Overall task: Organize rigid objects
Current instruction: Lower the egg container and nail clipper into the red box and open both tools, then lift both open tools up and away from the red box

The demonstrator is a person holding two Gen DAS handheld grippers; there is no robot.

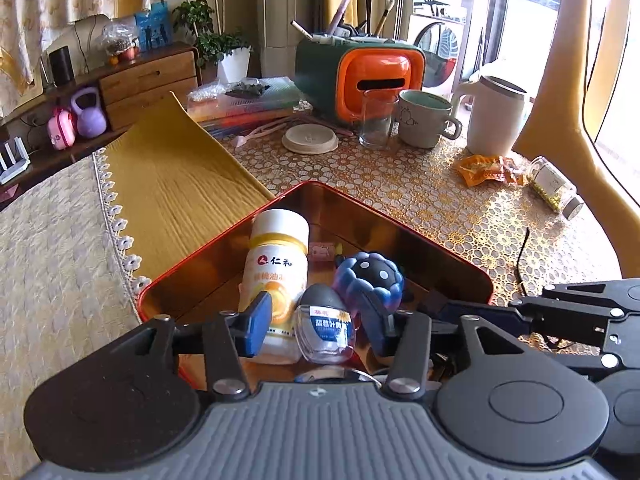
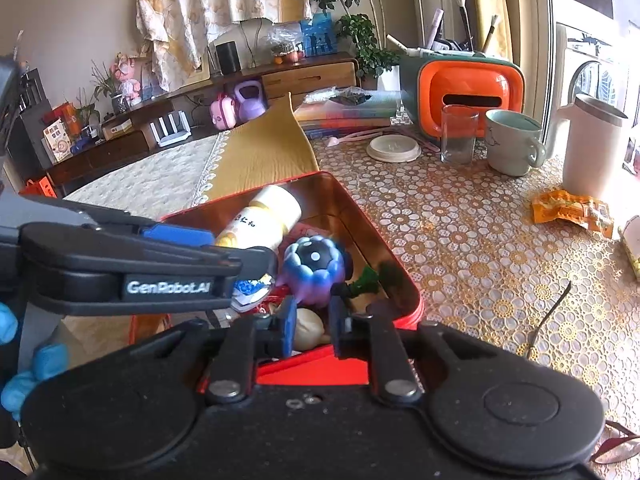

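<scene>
Between left hand-held gripper fingers: small bottle; inside red tin

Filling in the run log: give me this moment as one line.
left gripper: open around small clear bottle | right gripper: open, empty, above red tin | in tin: white bottle, blue toy | jar still out

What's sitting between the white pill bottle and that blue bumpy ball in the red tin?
In the left wrist view, a small clear bottle with a grey cap sits between the white pill bottle and the blue bumpy ball, inside the red tin.
</scene>
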